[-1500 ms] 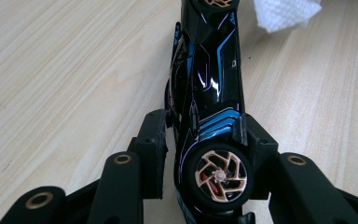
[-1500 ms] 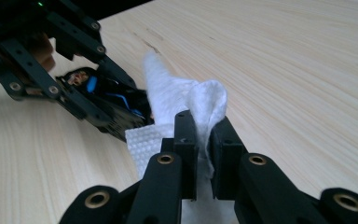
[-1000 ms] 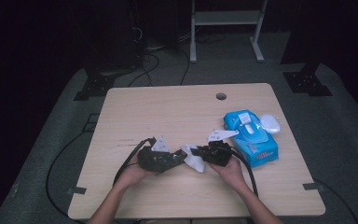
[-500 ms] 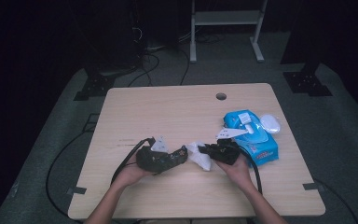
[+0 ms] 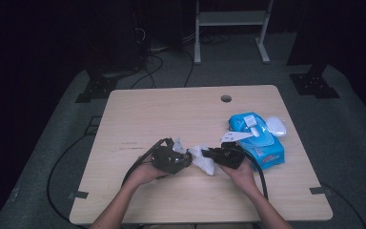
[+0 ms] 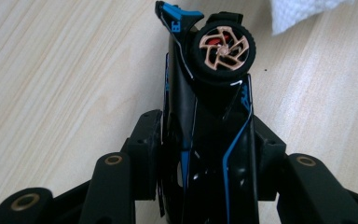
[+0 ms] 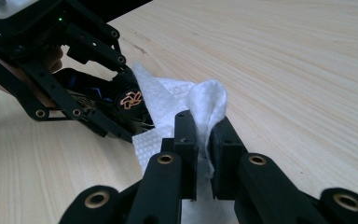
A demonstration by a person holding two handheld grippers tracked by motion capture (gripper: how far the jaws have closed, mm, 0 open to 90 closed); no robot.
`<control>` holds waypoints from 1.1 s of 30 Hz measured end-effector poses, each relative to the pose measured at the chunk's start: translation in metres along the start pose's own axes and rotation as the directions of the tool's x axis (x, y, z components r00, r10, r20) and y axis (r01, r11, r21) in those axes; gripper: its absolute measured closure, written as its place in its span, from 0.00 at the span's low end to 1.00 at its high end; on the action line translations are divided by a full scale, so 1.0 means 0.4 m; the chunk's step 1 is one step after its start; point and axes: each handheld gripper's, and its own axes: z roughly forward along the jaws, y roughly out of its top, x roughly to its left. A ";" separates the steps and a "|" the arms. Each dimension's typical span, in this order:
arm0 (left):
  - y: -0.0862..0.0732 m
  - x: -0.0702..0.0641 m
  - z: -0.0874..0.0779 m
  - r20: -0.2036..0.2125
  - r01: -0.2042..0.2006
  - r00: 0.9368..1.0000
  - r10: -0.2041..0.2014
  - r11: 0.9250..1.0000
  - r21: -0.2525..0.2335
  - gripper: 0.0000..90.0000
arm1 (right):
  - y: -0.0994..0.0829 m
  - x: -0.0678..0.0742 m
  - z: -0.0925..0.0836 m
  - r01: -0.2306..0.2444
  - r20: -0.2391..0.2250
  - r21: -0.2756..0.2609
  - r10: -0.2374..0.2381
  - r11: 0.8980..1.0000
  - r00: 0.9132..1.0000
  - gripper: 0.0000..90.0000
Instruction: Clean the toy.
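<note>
A black toy car [image 6: 205, 116] with blue lines and a copper-coloured wheel [image 6: 223, 49] lies lengthwise between the pads of my left gripper [image 6: 207, 135], which is shut on it. Its jaws have just been opening a little, with the car still clamped. My right gripper [image 7: 204, 135] is shut on a white wipe [image 7: 182, 100], whose loose part rests against the car's wheel [image 7: 130, 100]. In the high view the left gripper [image 5: 181, 158] and right gripper [image 5: 217, 155] face each other low over the table's front middle, with the wipe [image 5: 204, 161] between them.
A blue pack of wipes [image 5: 259, 140] with its flap up lies at the right of the wooden table [image 5: 171, 109], a white oval lid [image 5: 276, 126] beside it. A cable hole [image 5: 226, 98] sits near the far edge. Cables trail from both grippers.
My left gripper with the car has shifted slightly right, closer to the wipe. The right gripper has stayed almost in place with the wipe in it.
</note>
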 end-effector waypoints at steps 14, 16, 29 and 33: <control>0.006 -0.019 -0.017 0.026 -0.023 0.999 0.025 0.995 -0.095 0.63 | 0.005 0.007 0.004 -0.045 -0.064 -0.039 0.043 0.998 0.997 0.91; 0.011 -0.026 -0.023 0.020 -0.036 0.999 0.039 0.991 -0.126 0.63 | 0.016 0.014 -0.003 -0.050 -0.087 -0.069 0.044 0.996 0.995 0.91; 0.017 -0.040 -0.062 0.038 -0.007 0.999 0.018 0.966 -0.259 0.63 | 0.024 0.002 -0.035 -0.094 -0.105 -0.140 0.079 0.986 0.991 0.92; 0.004 -0.037 -0.062 0.047 0.004 0.999 0.009 0.962 -0.273 0.63 | 0.013 -0.003 -0.028 -0.089 -0.087 -0.124 0.079 0.988 0.993 0.92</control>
